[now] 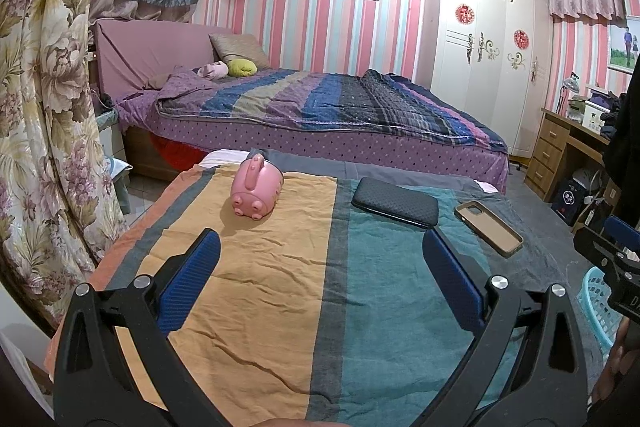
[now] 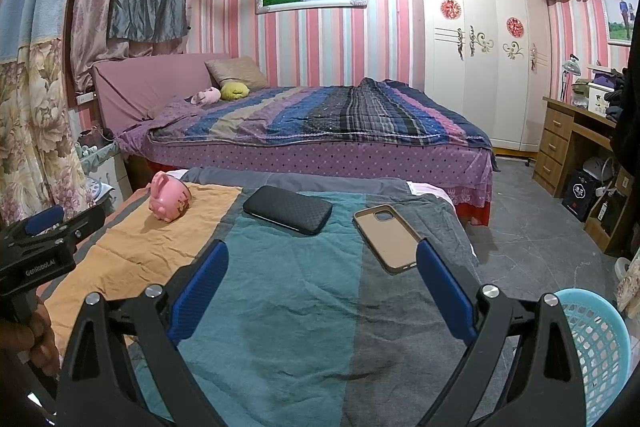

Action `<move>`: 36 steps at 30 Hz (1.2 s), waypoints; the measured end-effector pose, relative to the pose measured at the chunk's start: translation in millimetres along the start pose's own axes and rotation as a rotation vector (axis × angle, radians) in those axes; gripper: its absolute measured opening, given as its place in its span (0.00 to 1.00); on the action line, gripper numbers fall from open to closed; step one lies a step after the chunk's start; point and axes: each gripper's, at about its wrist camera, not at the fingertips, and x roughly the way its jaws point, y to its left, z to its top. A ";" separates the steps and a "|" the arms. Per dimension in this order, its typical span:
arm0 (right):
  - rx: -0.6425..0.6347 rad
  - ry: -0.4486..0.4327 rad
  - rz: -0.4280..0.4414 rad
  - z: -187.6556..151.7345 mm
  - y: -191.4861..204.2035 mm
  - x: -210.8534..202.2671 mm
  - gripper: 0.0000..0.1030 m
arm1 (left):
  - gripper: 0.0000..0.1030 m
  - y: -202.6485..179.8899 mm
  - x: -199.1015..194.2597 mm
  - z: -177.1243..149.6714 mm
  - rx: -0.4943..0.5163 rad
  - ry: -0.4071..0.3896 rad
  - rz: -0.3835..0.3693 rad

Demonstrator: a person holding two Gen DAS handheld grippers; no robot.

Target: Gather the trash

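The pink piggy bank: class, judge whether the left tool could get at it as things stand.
Probably yes. The left tool is open and empty, and only bare striped cloth lies between it and the pink piggy bank just ahead.

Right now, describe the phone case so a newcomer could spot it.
Start at the striped cloth covering the near surface in front of the bed. On its grey right-hand stripe lies the phone case, empty, tan inside up. Unlike the black textured pouch beside it, it has a camera cutout.

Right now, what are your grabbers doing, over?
Left gripper open, empty. Right gripper open, empty. Pink pig, black case, phone case untouched on cloth. Blue basket at right. Nothing blocking.
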 end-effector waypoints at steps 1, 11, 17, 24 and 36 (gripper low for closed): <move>0.000 0.000 0.000 0.0 0.0 0.0 0.90 | 0.95 0.8 0.2 -0.8 -0.002 0.001 0.000; 0.000 0.001 -0.001 0.0 0.9 0.0 0.90 | 0.95 2.4 0.3 -2.1 -0.006 0.005 0.005; 0.002 -0.002 -0.002 0.3 0.1 -0.7 0.90 | 0.95 2.7 0.5 -2.9 -0.005 0.013 0.003; 0.001 -0.002 -0.001 0.3 -1.5 -1.3 0.90 | 0.95 2.5 0.9 -2.5 -0.008 0.018 0.006; 0.001 -0.001 -0.002 0.0 -1.9 0.4 0.90 | 0.95 0.1 0.1 -2.5 -0.007 0.022 0.005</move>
